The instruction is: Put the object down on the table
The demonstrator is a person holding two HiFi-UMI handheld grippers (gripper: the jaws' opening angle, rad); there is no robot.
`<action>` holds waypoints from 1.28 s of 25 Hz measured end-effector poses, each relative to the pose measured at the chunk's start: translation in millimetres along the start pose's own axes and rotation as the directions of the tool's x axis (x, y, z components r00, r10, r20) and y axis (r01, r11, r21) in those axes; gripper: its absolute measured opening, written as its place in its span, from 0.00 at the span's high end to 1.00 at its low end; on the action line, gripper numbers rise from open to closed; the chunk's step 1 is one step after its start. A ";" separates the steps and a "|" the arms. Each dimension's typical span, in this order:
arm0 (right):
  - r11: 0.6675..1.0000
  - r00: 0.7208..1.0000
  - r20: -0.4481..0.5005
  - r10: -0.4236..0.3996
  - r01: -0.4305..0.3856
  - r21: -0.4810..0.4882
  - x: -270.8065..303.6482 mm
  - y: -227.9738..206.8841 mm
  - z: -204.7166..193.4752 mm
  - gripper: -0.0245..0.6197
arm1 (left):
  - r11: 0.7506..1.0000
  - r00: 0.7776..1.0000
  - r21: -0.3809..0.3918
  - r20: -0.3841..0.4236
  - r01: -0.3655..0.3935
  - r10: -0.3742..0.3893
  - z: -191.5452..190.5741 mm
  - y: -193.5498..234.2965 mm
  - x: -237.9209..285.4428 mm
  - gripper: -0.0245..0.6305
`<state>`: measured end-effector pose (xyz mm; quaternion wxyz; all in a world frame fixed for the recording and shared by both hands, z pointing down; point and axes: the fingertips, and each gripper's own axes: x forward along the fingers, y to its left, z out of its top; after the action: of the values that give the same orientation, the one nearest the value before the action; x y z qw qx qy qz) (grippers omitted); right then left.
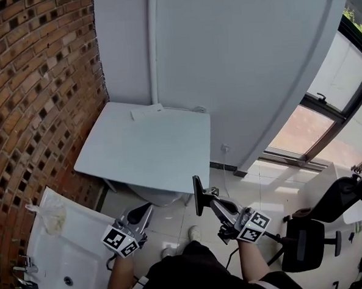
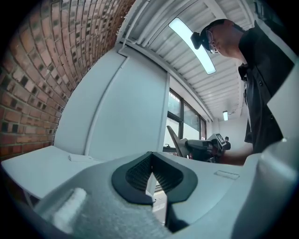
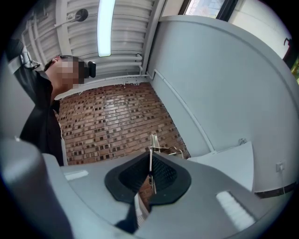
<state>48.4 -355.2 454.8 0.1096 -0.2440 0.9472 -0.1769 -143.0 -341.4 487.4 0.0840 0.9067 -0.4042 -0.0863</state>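
Right tongs [image 3: 150, 164], thin object [image 3: 152, 144] clamped between (edge-on)

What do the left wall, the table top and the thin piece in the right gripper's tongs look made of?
Wall: rough matte red-brown brick, mortar lines visible. Table top: smooth pale grey, low sheen; probably laminate or painted board. Thin piece in the right gripper: seen edge-on, pale and glinting, maybe metal or plastic; cannot tell.

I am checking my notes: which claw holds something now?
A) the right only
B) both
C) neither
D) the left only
A: the right claw is shut on a thin flat object seen edge-on, while the left claw is shut with nothing in it.
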 end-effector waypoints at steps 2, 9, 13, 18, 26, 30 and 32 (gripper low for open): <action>1.000 1.000 -0.007 0.007 -0.007 0.017 9.9 -15.7 -1.0 0.95 | 1.000 1.000 -0.011 0.005 -0.009 0.009 -0.2 9.6 9.0 0.96; 0.993 0.995 0.014 0.096 -0.097 0.074 71.1 -91.1 20.1 0.95 | 0.995 0.995 0.026 -0.004 -0.096 0.096 9.2 74.2 54.9 0.96; 0.984 0.988 0.049 0.147 -0.151 0.094 105.7 -138.9 46.6 0.95 | 0.990 0.991 0.045 0.017 -0.133 0.132 28.6 103.8 92.6 0.96; 0.970 0.978 0.051 0.200 -0.205 0.128 139.1 -183.8 55.3 0.95 | 0.981 0.983 0.056 -0.012 -0.184 0.185 27.3 137.2 131.5 0.96; 0.960 0.974 -0.021 0.225 -0.218 0.173 166.1 -237.6 59.2 0.95 | 0.974 0.978 0.088 0.000 -0.209 0.210 34.5 171.7 185.6 0.96; 0.958 0.976 -0.030 0.216 -0.207 0.197 183.6 -245.2 54.2 0.95 | 0.982 0.982 0.043 -0.014 -0.186 0.186 23.5 176.7 194.9 0.96; 0.962 0.980 -0.049 0.194 -0.180 0.204 193.9 -249.8 48.3 0.95 | 0.984 0.984 0.024 -0.027 -0.175 0.175 15.3 179.4 198.4 0.96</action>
<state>2.3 -670.3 484.2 0.1169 -0.1352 0.9468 -0.2676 -144.7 -609.2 494.8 0.0874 0.8697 -0.4820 -0.0608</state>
